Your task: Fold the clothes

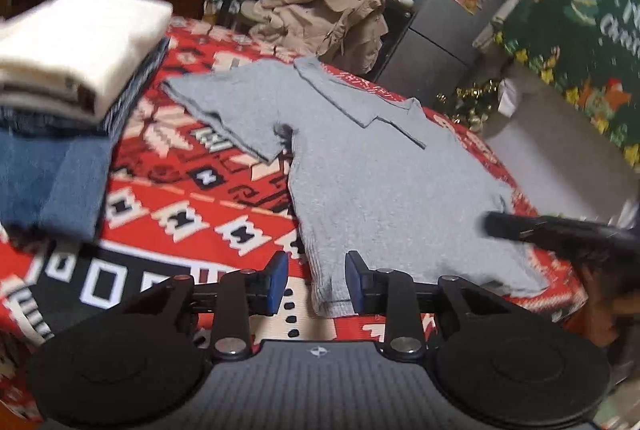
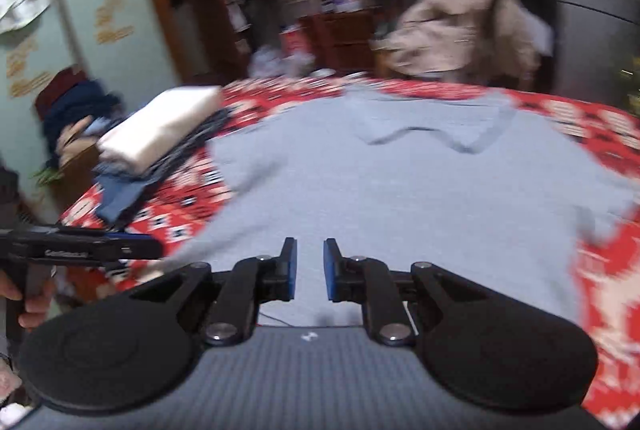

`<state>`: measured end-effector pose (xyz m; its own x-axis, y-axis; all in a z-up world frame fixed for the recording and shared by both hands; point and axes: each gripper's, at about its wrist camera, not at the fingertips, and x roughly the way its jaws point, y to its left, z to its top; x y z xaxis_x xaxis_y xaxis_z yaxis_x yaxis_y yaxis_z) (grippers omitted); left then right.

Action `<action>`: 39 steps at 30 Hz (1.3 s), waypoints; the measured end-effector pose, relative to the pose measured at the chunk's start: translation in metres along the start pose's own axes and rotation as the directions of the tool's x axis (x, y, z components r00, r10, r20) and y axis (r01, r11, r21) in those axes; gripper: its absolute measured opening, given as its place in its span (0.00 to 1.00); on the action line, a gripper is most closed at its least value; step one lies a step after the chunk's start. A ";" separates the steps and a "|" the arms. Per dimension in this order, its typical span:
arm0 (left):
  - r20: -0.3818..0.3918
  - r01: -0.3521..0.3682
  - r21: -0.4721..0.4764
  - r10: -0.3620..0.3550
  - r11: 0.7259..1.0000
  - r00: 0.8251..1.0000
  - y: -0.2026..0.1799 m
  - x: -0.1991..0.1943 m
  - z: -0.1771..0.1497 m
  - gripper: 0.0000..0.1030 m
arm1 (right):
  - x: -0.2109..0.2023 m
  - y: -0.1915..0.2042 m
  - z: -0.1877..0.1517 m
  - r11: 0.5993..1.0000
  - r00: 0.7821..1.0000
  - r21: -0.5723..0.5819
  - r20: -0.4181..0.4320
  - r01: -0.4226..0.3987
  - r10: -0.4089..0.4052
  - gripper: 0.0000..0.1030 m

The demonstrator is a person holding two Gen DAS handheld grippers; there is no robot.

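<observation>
**Grey shirt spread flat, both grippers open over its lower edge**

Blue-padded fingers of the left gripper [image 1: 316,280] stand apart, with a clear gap between them, and hold nothing; they hang over the near left corner of the grey shirt [image 1: 384,182], where the hem meets the side seam. The right gripper [image 2: 307,268] is also open and empty, with a narrower gap, and it points over the lower middle of the same shirt. A hand [image 2: 28,304] holds the left tool at the left border of the right wrist view.

The shirt lies face up on the red patterned bedspread [image 1: 208,198], toward the right side of the bed. Its collar points to the far edge, one short sleeve is spread toward the left, and the right side seems already turned a little inward near the collar, though I cannot say this for sure.

As I judge it, the cloth is thin, light and soft. It will sag and wrinkle when lifted, so it is better to pinch it at a doubled place: the hem corner, the sleeve edge or the shoulder seam. It does not look slippery, and it is not fragile.

Count: one grey shirt spread out; one stack of folded clothes [image 1: 60,78] at the far left part of the bed, with a cream piece on top and some blue ones under it, but the exact number I cannot tell; one beige garment [image 1: 328,14] draped behind the far edge.
</observation>
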<state>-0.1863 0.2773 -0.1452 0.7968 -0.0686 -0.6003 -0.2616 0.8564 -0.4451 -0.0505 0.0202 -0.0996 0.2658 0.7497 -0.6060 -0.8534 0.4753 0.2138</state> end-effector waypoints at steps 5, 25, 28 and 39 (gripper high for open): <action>-0.015 -0.004 -0.032 0.003 0.999 1.000 0.008 0.002 -0.002 0.25 | 0.039 0.040 0.001 0.993 0.996 -0.088 -0.062 -0.073 0.067 0.15; -0.030 -0.073 0.220 0.081 0.973 0.996 -0.022 0.001 -0.022 0.14 | 0.064 0.119 -0.041 0.727 0.981 -0.687 -0.144 -0.003 -0.133 0.16; -0.021 -0.078 0.233 0.086 0.969 0.996 -0.025 -0.002 -0.021 0.14 | 0.067 0.124 -0.046 0.689 0.980 -0.725 -0.139 -0.003 -0.142 0.17; -0.026 -0.115 0.346 0.132 0.931 0.991 -0.039 0.004 -0.027 0.18 | 0.065 0.130 -0.047 0.627 0.984 -0.778 -0.077 0.041 -0.160 0.01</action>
<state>-0.1873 0.2293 -0.1485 0.7410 0.0318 -0.6707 -0.1467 0.9824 -0.1154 -0.1650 0.1094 -0.1470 0.3631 0.6263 -0.6898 -0.8730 -0.0300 -0.4868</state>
